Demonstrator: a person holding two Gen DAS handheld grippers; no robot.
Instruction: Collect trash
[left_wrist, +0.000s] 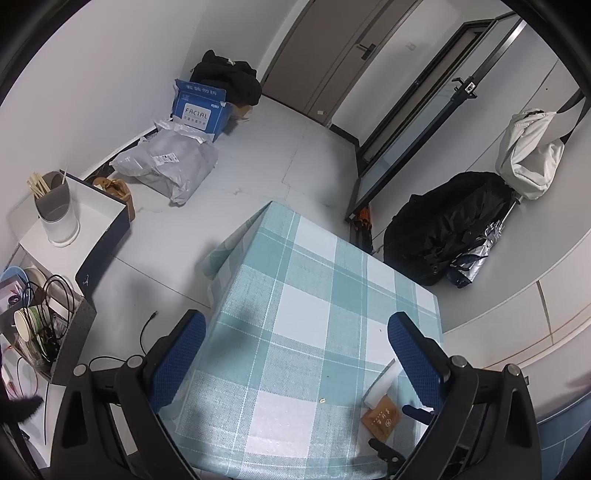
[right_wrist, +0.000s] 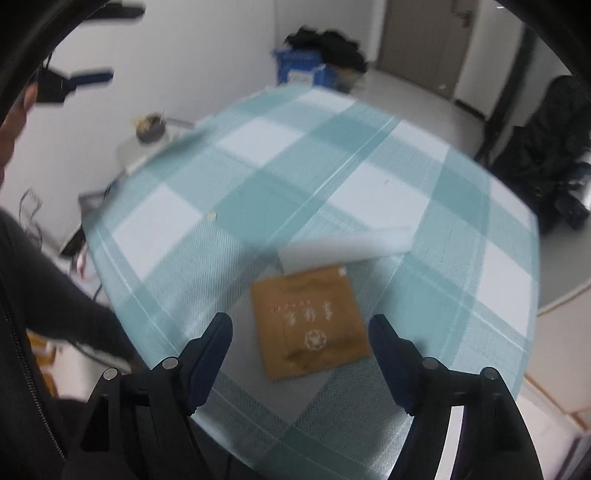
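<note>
— So, how does the right gripper (right_wrist: 301, 332) stand?

— Its jaws are wide apart with nothing clamped. It hangs over the brown packet (right_wrist: 310, 325), which lies flat on the checked tablecloth (right_wrist: 177, 221) just beyond the fingertips.

— Anything touching the packet?

— A white wrapper (right_wrist: 347, 245) lies against its far edge. That view is smeared, so I can't tell whether the two overlap. A small pale crumb (right_wrist: 211, 216) sits well off to the left.

— And the left gripper (left_wrist: 295, 339)?

— Also spread open and empty, above the table's near half. From there the packet (left_wrist: 382, 419) and wrapper (left_wrist: 382, 384) show near the right finger.

— Farther out?

— On the floor, a grey parcel (left_wrist: 166, 162) and a blue box (left_wrist: 199, 107) by the wall, and a black bag (left_wrist: 447, 236) beside the table. A white box (left_wrist: 92, 218) at the left holds a cup of chopsticks (left_wrist: 55, 210).
</note>
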